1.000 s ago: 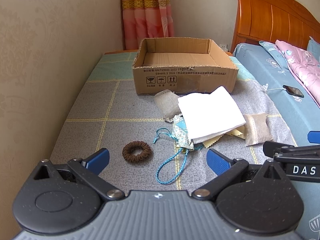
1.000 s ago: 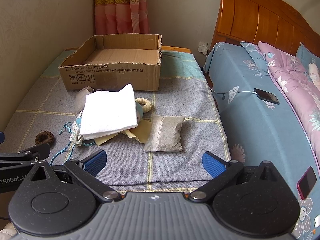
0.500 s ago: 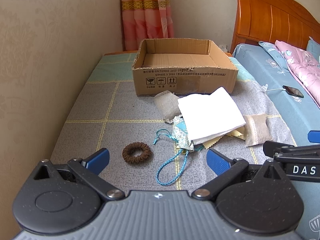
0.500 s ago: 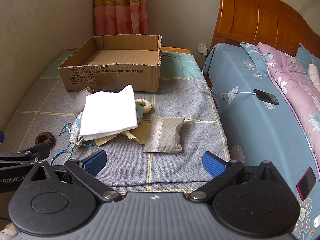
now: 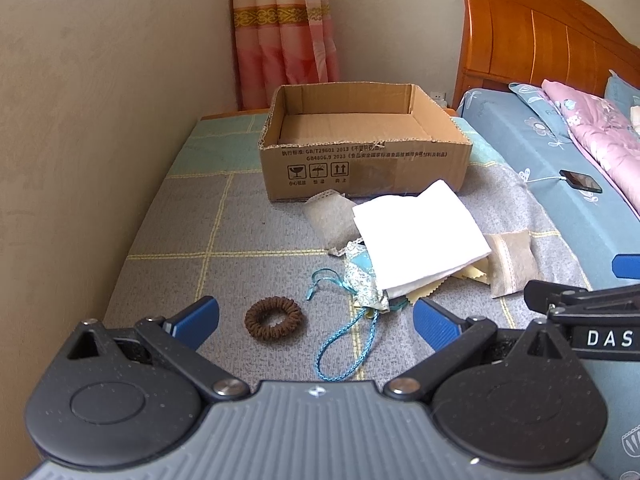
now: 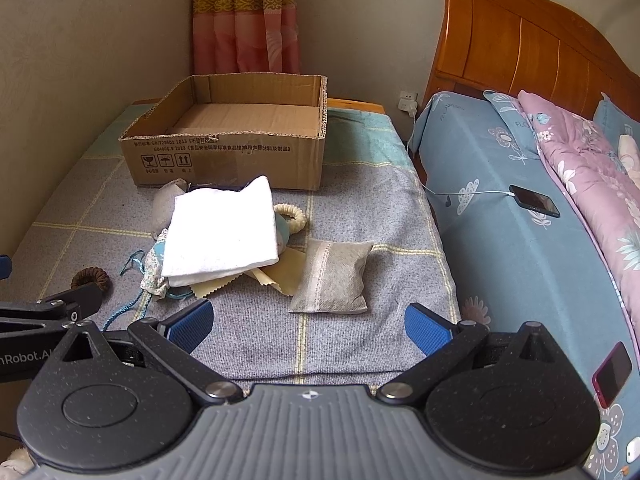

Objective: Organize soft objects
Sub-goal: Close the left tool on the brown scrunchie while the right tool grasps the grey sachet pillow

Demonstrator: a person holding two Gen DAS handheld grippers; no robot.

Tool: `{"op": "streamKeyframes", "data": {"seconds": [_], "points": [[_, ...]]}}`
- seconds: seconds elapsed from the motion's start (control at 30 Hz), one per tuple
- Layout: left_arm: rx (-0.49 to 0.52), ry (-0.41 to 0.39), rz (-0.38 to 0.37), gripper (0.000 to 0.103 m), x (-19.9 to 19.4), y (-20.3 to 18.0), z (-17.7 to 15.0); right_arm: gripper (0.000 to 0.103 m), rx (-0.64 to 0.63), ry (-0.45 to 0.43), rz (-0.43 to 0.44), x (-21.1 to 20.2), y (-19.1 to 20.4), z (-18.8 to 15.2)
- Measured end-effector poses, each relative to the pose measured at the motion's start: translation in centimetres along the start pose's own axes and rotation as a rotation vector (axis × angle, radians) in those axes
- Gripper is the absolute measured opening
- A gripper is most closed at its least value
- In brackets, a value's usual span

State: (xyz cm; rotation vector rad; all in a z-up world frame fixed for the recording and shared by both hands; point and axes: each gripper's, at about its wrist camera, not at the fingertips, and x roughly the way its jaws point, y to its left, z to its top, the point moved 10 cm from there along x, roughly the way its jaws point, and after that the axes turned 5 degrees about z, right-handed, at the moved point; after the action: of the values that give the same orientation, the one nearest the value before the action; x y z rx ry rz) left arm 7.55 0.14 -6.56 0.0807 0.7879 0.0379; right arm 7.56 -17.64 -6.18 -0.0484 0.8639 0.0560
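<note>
Nothing has shifted in the last second: your left gripper (image 5: 316, 320) and right gripper (image 6: 308, 324) both hover spread apart, empty. The soft pile, white towel (image 6: 222, 232) on top, lies near the empty cardboard box (image 6: 224, 152).

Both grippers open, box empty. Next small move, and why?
Probably ease the left gripper forward and down onto the brown scrunchie: it lies alone on the mat directly between the open jaws, apart from the pile under the white towel, and the cardboard box holds nothing yet.
</note>
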Motion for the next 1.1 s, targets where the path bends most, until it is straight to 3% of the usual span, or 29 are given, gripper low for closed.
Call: {"op": "streamKeyframes", "data": {"seconds": [0.6, 1.1], "points": [[0.076, -0.06, -0.037, 0.102, 2.9, 1.4, 0.3, 0.103, -0.056, -0.047, 0.023, 1.3, -0.6, 1.0], [-0.004, 0.05, -0.019, 0.102, 9.4, 4.4, -2.5, 0.103, -0.016, 0.025, -0.014, 6.0, -3.8, 0.6]]}}
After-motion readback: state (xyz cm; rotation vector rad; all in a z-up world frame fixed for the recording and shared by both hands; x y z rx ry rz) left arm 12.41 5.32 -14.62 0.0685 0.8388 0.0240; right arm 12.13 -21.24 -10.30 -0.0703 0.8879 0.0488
